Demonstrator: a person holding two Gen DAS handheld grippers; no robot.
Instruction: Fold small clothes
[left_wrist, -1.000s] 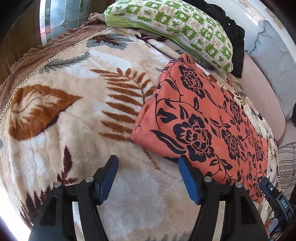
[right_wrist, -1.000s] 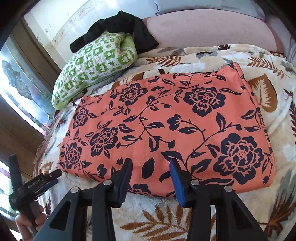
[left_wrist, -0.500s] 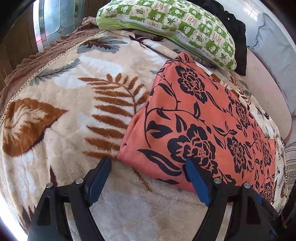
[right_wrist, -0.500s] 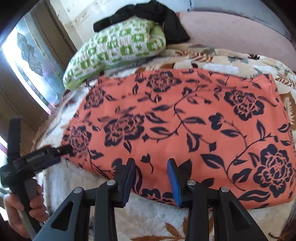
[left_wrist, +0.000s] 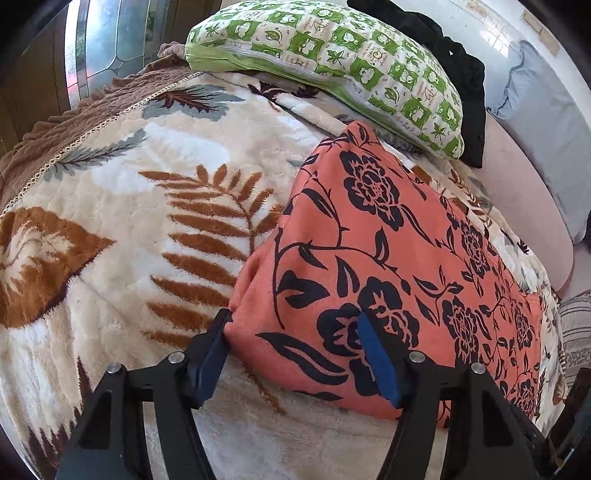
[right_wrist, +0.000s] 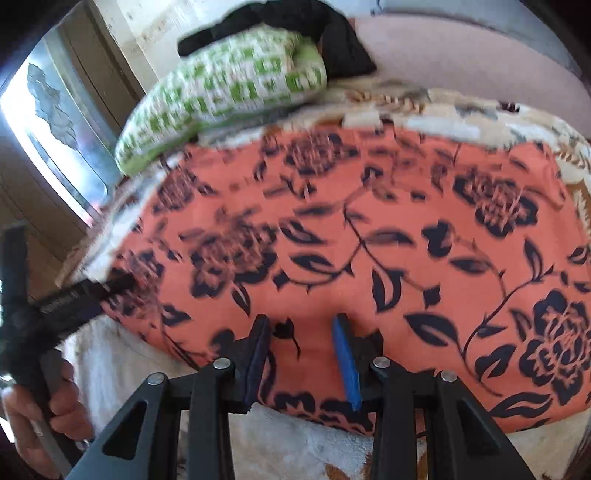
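Your left claw (left_wrist: 295, 354) is closing around the near corner of the orange black-flowered cloth (left_wrist: 388, 266) on the bed's leaf-patterned fleece blanket (left_wrist: 129, 221); pinch every layer; your right claw (right_wrist: 301, 356) straddles its near edge, unclenched.

The left gripper (left_wrist: 293, 354) is closing astride the near corner of the folded coral, black-flowered cloth (left_wrist: 388, 266), apparently not yet pinching; the plush leaf-patterned blanket (left_wrist: 129, 221) lies beneath.
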